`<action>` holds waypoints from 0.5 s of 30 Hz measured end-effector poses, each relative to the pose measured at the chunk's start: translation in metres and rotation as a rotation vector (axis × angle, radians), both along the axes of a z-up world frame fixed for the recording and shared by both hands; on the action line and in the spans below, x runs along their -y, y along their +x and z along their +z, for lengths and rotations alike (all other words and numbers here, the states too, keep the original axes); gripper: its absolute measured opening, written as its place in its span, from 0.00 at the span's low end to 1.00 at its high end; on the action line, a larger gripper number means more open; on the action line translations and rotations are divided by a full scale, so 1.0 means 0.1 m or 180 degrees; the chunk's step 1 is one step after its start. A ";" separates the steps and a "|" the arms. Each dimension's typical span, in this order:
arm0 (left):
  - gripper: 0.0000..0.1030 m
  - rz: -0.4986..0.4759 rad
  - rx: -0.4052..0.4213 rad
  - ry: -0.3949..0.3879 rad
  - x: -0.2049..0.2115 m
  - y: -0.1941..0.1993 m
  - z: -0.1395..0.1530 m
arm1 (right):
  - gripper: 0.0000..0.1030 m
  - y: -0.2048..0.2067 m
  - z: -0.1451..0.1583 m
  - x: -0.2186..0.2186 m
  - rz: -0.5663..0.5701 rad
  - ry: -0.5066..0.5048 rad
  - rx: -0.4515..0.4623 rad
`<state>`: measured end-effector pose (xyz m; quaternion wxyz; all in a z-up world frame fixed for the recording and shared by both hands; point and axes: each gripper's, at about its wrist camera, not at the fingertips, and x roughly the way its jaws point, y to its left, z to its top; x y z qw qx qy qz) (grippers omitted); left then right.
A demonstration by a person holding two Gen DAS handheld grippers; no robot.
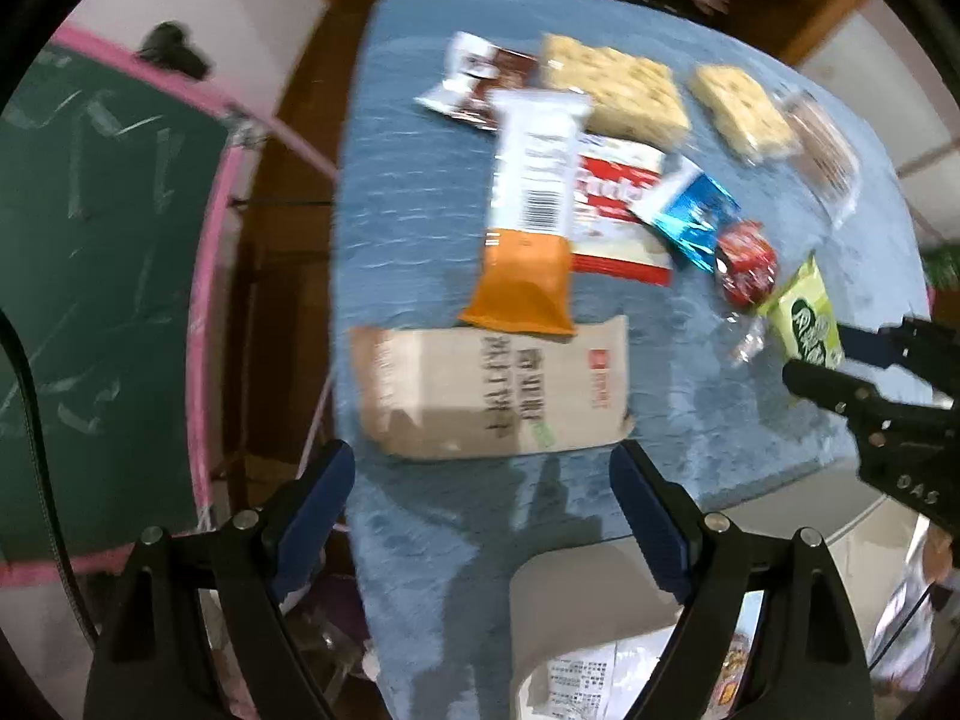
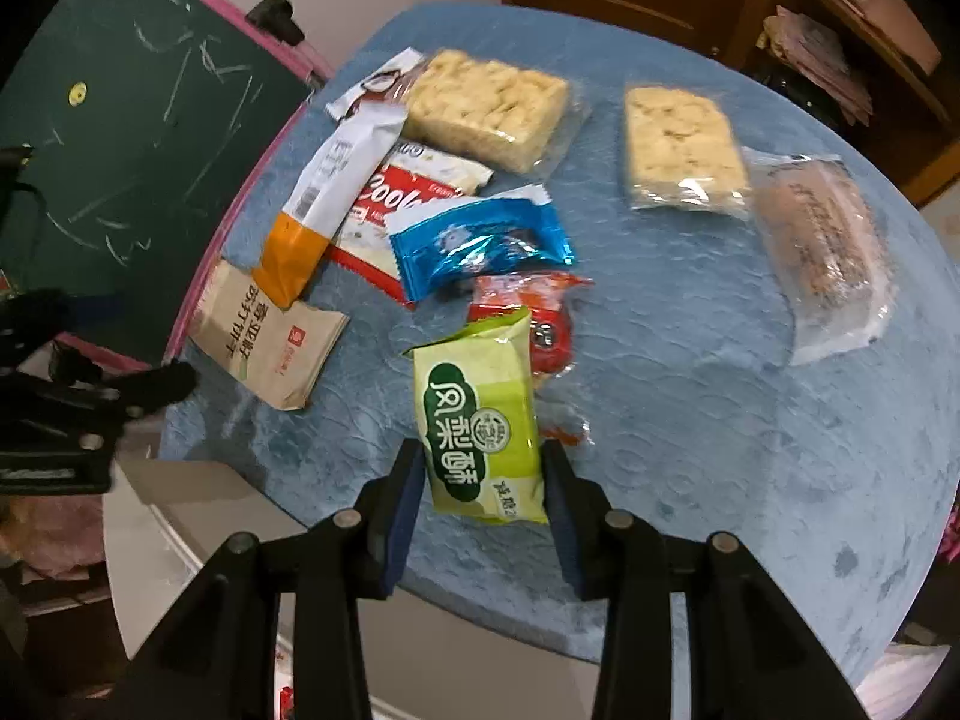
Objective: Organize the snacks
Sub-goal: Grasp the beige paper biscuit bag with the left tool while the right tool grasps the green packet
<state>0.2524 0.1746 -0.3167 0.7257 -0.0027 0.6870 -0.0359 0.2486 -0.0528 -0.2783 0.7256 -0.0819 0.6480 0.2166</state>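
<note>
The green plastic snack packet with white lettering point(image 2: 480, 420) sits between the blue-padded fingers point(image 2: 408, 510) of the right gripper point(image 2: 483, 516), which are narrowed onto its two long sides and hold it near its lower end. The packet stands over the 6 o'clock edge of the round worktop covered in blue textured cloth point(image 2: 720, 360). Touching its top end at 12 o'clock lies a small red wrapped snack point(image 2: 534, 306), and just beyond that a shiny blue foil packet point(image 2: 480, 240). At 11 o'clock a red-and-white cookie packet point(image 2: 396, 204) lies partly under a long white-and-orange wrapper point(image 2: 324, 192), whose orange end overlaps a brown paper packet with printed characters point(image 2: 264, 336) at 9 o'clock. Further back, a brown-and-white wrapper point(image 2: 378, 84) and a clear-wrapped pale puffed-rice slab point(image 2: 492, 108) lie at 12 o'clock, a second such slab point(image 2: 678, 144) at 1 o'clock, and a clear packet with brownish contents point(image 2: 822, 246) at 2 o'clock, well apart from the rest.

The left gripper point(image 1: 480, 510) hangs over the brown paper packet point(image 1: 492, 390), its fingers point(image 1: 318, 498) spread wide with nothing between them. A green chalkboard with a pink frame point(image 1: 108, 240) stands beside the worktop at 9 o'clock.
</note>
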 end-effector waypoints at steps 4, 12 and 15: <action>0.84 -0.0479 -0.0024 0.0038 0.13 0.06 -0.07 | 0.38 -0.01 0.08 0.09 -0.0010 0.0061 0.0015; 0.84 -0.1524 -0.0144 0.0466 0.30 0.09 -0.20 | 0.38 -0.02 0.05 0.06 0.0031 0.0129 0.0049; 0.84 -0.1723 -0.0199 0.0439 0.30 0.14 -0.28 | 0.38 -0.02 0.07 0.09 0.0036 0.0168 0.0043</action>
